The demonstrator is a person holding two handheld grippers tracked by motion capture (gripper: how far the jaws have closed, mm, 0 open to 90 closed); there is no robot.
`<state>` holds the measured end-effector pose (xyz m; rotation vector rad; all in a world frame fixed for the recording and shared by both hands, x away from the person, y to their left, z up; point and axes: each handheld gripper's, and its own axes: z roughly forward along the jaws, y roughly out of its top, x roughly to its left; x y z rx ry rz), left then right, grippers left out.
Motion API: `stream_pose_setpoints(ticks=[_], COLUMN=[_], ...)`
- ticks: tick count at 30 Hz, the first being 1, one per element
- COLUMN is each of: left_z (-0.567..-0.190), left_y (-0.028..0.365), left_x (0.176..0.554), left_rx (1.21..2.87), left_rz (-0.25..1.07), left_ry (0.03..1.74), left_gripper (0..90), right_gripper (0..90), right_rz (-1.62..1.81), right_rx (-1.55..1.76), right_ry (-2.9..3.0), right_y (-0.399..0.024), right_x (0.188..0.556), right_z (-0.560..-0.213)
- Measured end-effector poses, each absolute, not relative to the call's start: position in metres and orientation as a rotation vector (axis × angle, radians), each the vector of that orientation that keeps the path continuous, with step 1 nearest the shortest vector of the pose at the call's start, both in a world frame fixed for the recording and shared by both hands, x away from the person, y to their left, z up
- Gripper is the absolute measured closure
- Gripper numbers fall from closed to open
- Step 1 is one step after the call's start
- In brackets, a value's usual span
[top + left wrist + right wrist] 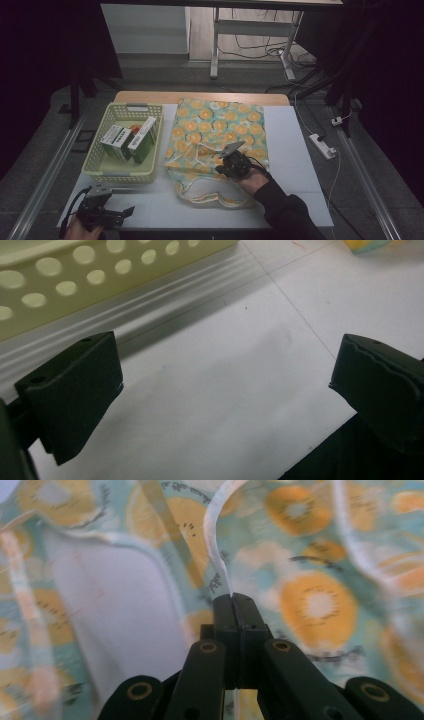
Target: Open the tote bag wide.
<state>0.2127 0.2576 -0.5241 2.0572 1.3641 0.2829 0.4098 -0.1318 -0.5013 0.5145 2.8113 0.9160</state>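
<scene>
A cloth bag (215, 127) printed with orange slices lies flat on the white table (295, 150). Its handles trail toward the front edge. My right gripper (231, 159) rests on the bag's near end. In the right gripper view the jaws (234, 597) are pressed together on a pale handle strap (216, 540) that rises from between them over the bag fabric (310, 600). My left gripper (127, 212) lies at the table's front left corner, pointing right. Its jaws (225, 385) stand wide apart over bare table, nothing between them.
A pale yellow perforated basket (125, 107) stands left of the bag, holding two green and white boxes (117, 142). Its wall (75, 285) is just beyond my left gripper. A power strip (324, 146) lies on the floor to the right.
</scene>
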Motion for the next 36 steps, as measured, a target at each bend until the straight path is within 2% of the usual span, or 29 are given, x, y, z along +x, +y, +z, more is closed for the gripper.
stream_pose_setpoints(ticks=[4,10,12,15,17,20,23,25,31,36], left_z=[-0.524,-0.524,-0.524,-0.524,-0.524,-0.524,-0.524,-0.524,-0.524,-0.524], left_y=[0.257,0.257,0.257,0.257,0.257,0.257,0.257,0.257,0.257,0.257], left_x=[0.213,0.213,0.213,0.213,0.213,0.213,0.213,0.213,0.213,0.213], left_rx=[2.058,2.058,2.059,2.059,2.058,2.059,2.060,2.060,2.059,2.059], left_rz=[0.283,0.284,0.284,0.284,0.283,0.284,0.284,0.284,0.284,0.284], left_ry=[1.364,1.364,1.363,1.364,1.364,1.364,1.363,1.363,1.364,1.365], left_gripper=[0.2,0.2,0.2,0.2,0.2,0.2,0.2,0.2,0.2,0.2], right_gripper=[87.0,52.2,45.8,42.4,46.3,57.2,79.3,89.0,90.0,90.0], right_rz=[0.895,0.885,0.890,0.892,0.900,0.890,0.885,0.886,0.873,0.977], right_rx=[0.543,0.562,0.563,0.533,0.504,0.480,0.474,0.474,0.467,0.531], right_ry=[2.801,2.825,2.816,2.823,2.826,2.851,2.871,2.888,2.888,2.819], right_y=[-0.133,-0.132,-0.131,-0.129,-0.129,-0.128,-0.130,-0.132,-0.132,-0.136], right_x=[0.417,0.418,0.417,0.416,0.414,0.412,0.413,0.414,0.415,0.416], right_z=[-0.508,-0.516,-0.518,-0.519,-0.519,-0.518,-0.516,-0.515,-0.512,-0.495])
